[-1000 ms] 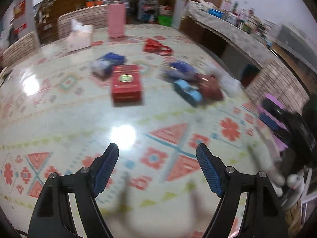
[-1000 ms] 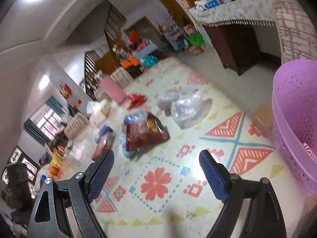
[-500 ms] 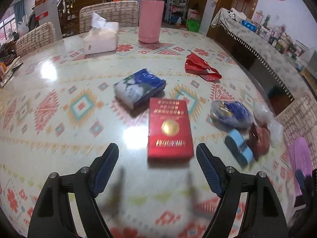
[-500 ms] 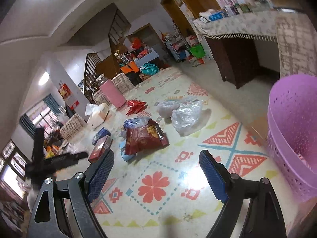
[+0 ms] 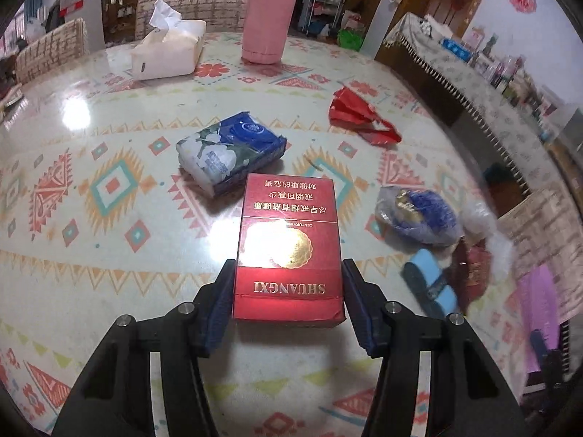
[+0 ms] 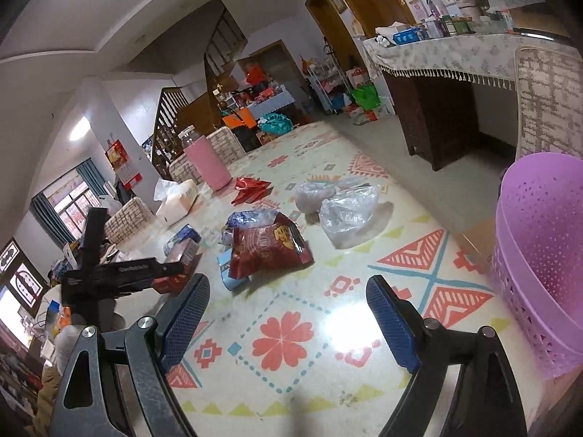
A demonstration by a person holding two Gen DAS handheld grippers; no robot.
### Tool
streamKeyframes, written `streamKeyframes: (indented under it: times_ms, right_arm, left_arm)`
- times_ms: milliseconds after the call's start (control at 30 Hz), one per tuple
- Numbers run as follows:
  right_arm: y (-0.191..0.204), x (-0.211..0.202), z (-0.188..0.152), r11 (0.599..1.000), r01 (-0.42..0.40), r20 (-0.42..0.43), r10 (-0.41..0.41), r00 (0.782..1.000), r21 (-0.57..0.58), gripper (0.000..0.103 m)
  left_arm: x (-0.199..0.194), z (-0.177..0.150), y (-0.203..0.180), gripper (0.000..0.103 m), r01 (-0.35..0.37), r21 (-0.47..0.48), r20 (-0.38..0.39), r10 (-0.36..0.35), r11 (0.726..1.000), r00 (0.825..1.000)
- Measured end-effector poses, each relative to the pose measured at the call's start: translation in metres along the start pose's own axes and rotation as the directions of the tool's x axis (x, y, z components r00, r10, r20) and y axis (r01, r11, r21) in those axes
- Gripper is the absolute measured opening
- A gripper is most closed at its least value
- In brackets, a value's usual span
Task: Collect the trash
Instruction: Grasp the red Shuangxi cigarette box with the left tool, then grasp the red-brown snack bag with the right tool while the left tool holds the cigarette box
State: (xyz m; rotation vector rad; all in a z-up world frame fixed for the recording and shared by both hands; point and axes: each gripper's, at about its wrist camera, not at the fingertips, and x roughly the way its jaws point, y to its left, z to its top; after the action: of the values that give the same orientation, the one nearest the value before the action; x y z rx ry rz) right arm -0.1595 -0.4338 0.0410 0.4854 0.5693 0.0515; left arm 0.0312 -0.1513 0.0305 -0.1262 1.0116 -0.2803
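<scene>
A red cigarette box [image 5: 288, 247] lies flat on the patterned table, its near end between the pads of my left gripper [image 5: 288, 291]. The jaws press against both its sides. The right wrist view shows the left gripper [image 6: 120, 273] at the box [image 6: 182, 258] from the side. My right gripper [image 6: 288, 313] is open and empty above the table, near a purple perforated bin [image 6: 539, 255] at the right edge. A dark red snack bag [image 6: 269, 247], clear plastic bags [image 6: 346, 211] and a red wrapper [image 6: 251, 189] lie ahead of it.
A blue tissue pack [image 5: 233, 149] lies just beyond the box. A blue wrapper bundle [image 5: 419, 215] and a light blue packet [image 5: 430, 284] lie to its right. A white tissue box [image 5: 167, 51] and a pink bottle [image 5: 269, 18] stand at the far side.
My left gripper swung left and moved forward onto the red box, and its jaws closed onto the box's sides. My right gripper stayed open and nearly still.
</scene>
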Motion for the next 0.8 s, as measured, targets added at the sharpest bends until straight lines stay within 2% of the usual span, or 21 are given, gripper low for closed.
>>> streamKeyframes:
  times_ms: [100,267,400,500,667,767,800]
  right_arm:
    - [0.001,0.004,0.000,1.000,0.023,-0.016,-0.023,1.000,-0.001,0.091]
    - [0.000,0.012,0.001,0.997,0.081,-0.060,-0.080,0.995,0.012,0.091]
    - [0.012,0.036,0.009,0.993,0.103,-0.144,-0.111,0.983,-0.056,0.091]
    - [0.028,0.059,0.025,0.992,0.077,-0.195,-0.095,0.976,-0.098,0.091]
    - [0.053,0.099,0.035,0.977,0.097,-0.220,-0.138,0.966,-0.187,0.091]
    - [0.062,0.123,0.033,0.966,0.136,-0.235,-0.188,0.954,-0.222,0.091]
    - [0.063,0.129,0.033,0.961,0.152,-0.237,-0.208,0.949,-0.233,0.085]
  left_arm:
    - [-0.004,0.000,0.006,0.055,0.037,-0.011,0.006,-0.037,0.999,0.999]
    - [0.003,-0.002,0.014,0.055,0.051,-0.023,-0.022,-0.052,0.998,0.998]
    - [0.003,-0.002,0.013,0.055,0.048,-0.013,-0.017,-0.048,0.999,0.999]
    - [-0.002,-0.002,0.009,0.055,0.056,-0.002,-0.005,-0.056,0.998,0.998]
    - [-0.006,-0.003,0.007,0.055,0.052,0.011,0.009,-0.052,0.999,0.999]
    - [-0.005,-0.003,0.008,0.055,0.052,0.007,0.007,-0.052,0.999,0.999]
    - [-0.005,-0.002,0.008,0.055,0.052,0.005,0.006,-0.052,0.999,0.999]
